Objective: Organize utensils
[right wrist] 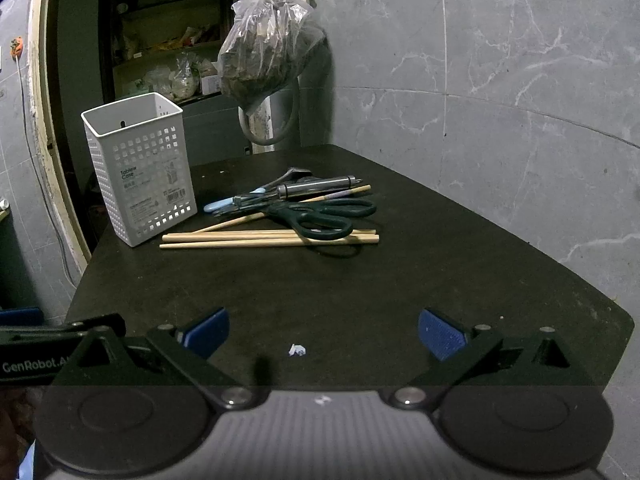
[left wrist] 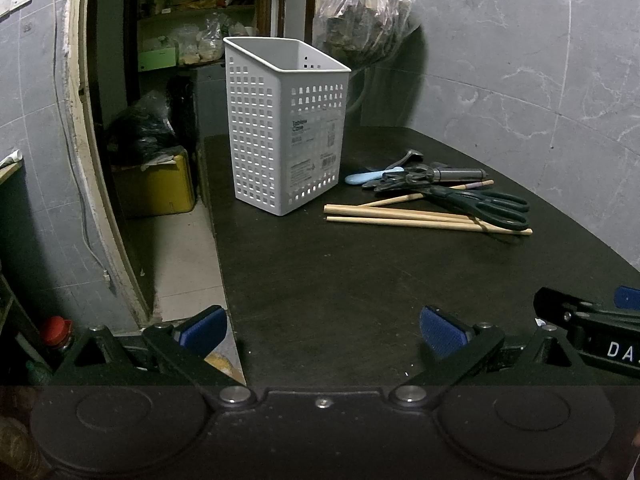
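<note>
Utensils lie piled on the dark tabletop point(right wrist: 360, 300): wooden chopsticks point(right wrist: 268, 239), dark-green-handled scissors point(right wrist: 320, 218), a pale-blue-handled tool point(right wrist: 224, 204), just beside the upright white perforated plastic holder point(right wrist: 140, 168). Left hand-held gripper point(left wrist: 324, 330) and right hand-held gripper point(right wrist: 324, 332) both spread wide, released, grasping nothing, well apart from the pile.

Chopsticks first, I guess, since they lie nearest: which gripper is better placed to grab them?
Probably the right gripper: the chopsticks lie almost straight ahead of its open jaws. From the left gripper they sit off to the right, beyond the basket.
</note>
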`<action>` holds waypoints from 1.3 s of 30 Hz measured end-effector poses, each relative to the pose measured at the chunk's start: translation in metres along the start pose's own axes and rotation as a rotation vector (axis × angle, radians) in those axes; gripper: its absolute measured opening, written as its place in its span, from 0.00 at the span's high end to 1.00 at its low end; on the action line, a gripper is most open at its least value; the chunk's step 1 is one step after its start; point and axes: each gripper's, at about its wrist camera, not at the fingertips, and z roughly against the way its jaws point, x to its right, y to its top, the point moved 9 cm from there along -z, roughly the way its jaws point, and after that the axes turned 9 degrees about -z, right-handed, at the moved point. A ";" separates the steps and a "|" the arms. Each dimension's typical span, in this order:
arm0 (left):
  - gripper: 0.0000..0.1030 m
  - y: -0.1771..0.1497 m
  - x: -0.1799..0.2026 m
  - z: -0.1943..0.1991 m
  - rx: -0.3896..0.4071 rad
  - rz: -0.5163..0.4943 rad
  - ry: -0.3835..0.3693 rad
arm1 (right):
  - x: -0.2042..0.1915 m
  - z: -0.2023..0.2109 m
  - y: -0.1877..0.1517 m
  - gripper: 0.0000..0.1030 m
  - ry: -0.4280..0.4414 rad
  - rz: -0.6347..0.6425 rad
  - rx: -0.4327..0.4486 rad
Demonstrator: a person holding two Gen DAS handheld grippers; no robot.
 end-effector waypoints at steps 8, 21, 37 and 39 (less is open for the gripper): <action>0.01 0.000 -0.001 0.002 0.000 0.000 -0.001 | 0.000 0.000 0.000 0.00 -0.001 0.000 -0.002; 0.01 0.000 -0.001 0.002 0.001 0.001 -0.001 | 0.000 0.001 0.000 0.00 -0.003 0.001 -0.001; 0.01 0.000 -0.002 0.003 0.000 0.001 -0.002 | 0.001 0.001 0.000 0.00 -0.007 -0.002 -0.003; 0.01 0.001 -0.001 0.004 0.001 0.001 -0.002 | 0.001 0.001 -0.001 0.00 -0.007 -0.002 -0.004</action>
